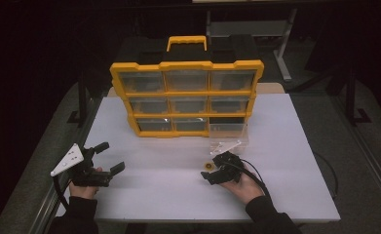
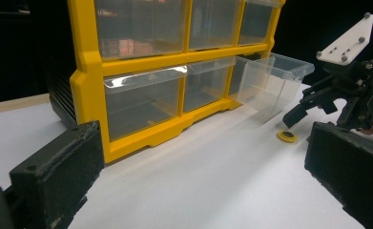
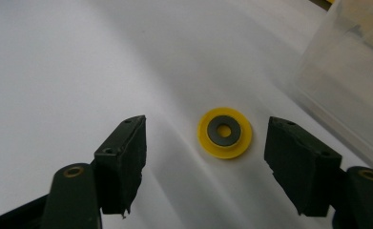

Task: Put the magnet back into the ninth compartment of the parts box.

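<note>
A small yellow disc (image 1: pixel 208 166) with a dark ring in its middle lies flat on the white table (image 1: pixel 178 195). My right gripper (image 1: pixel 210 168) is low over it, open, with one jaw on each side of the disc (image 3: pixel 224 132) and the disc a little ahead of the fingertips. No jaw touches the disc. My left gripper (image 1: pixel 111 157) rests at the table's left front, open and with nothing in it, pointing toward the yellow organizer (image 1: pixel 187 97). The left gripper view also shows the disc (image 2: pixel 286 136) under the right gripper (image 2: pixel 296 114).
The organizer stands upright mid-table with clear drawers in three rows. Its bottom right drawer (image 1: pixel 228 130) is pulled out onto the table just beyond the right gripper, and it looks clear and bare inside (image 2: pixel 272 81). A table edge runs along the front.
</note>
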A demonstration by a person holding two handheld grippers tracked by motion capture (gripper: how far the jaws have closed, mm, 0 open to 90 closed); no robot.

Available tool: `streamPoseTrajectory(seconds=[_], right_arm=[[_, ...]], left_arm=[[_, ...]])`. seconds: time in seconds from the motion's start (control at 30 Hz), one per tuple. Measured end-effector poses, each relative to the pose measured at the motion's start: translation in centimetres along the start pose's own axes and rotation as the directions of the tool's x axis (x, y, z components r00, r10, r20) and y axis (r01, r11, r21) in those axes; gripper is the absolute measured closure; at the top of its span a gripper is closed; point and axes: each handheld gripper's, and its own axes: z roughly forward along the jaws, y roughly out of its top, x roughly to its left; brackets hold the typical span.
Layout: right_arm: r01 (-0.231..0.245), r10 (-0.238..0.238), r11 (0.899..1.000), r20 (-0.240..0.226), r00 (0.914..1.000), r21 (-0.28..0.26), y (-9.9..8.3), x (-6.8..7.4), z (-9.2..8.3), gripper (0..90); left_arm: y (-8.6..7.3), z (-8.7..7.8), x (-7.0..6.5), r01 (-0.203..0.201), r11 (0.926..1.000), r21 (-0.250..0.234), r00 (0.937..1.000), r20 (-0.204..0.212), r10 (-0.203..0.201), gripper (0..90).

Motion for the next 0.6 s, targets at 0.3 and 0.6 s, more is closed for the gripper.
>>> streamPoseTrajectory(seconds=[0.3, 0.6], right_arm=[[0.001, 0.000, 1.000, 0.034, 0.9994, -0.008, 0.12, 0.06, 0.27, 39.0], [0.000, 0.000, 1.000, 0.047, 0.9989, -0.011, 0.09, -0.11, 0.84, 48.8]], left_arm=[[-0.01, 0.02, -0.01, -0.001, 1.0000, 0.001, 1.0000, 0.002, 0.001, 0.0], [0.02, -0.10, -0.13, -0.012, 0.9999, -0.010, 0.9999, -0.009, 0.012, 0.0]])
